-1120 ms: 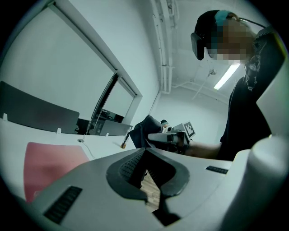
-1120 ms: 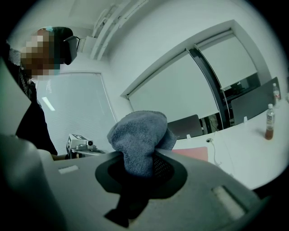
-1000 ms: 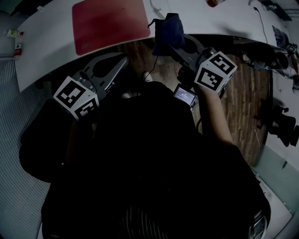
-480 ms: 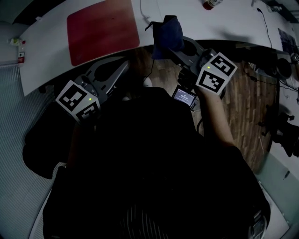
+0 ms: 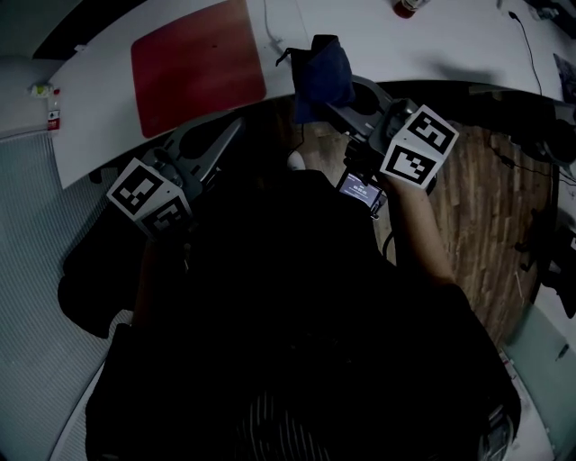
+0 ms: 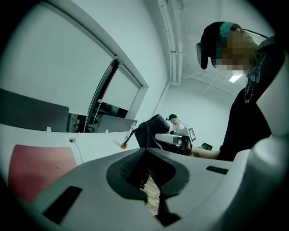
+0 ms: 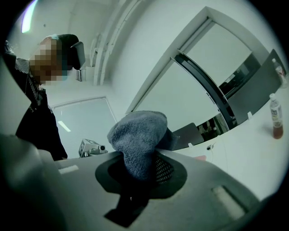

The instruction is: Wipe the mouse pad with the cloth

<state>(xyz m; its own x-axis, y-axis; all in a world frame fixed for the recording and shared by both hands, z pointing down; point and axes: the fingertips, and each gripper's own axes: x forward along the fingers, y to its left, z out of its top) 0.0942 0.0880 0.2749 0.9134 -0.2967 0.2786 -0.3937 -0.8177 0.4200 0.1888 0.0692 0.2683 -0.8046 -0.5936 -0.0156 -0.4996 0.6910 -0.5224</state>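
The red mouse pad point(image 5: 198, 63) lies flat on the white table point(image 5: 108, 108) at the upper left, and it also shows low on the left as the mouse pad point(image 6: 36, 167) in the left gripper view. A dark blue cloth point(image 5: 322, 67) hangs bunched over the table's near edge. My right gripper point(image 5: 329, 99) is shut on it, and the cloth point(image 7: 137, 135) bulges up out of the jaws. My left gripper point(image 5: 234, 126) is below the pad, off the table's edge, shut and holding nothing. From the left gripper point(image 6: 145, 151) the cloth point(image 6: 151, 131) is visible ahead.
A white cable point(image 5: 273, 36) runs across the table just right of the pad. A small bottle point(image 5: 405, 7) stands at the far edge, also seen as a bottle point(image 7: 276, 118) at the right. Wooden floor point(image 5: 477, 207) lies beneath. My dark-clothed body fills the lower part of the head view.
Both grippers hold nearly the same places near the table's edge. The cloth stays in the right gripper. The head view has shifted slightly, so the pad sits a little differently.
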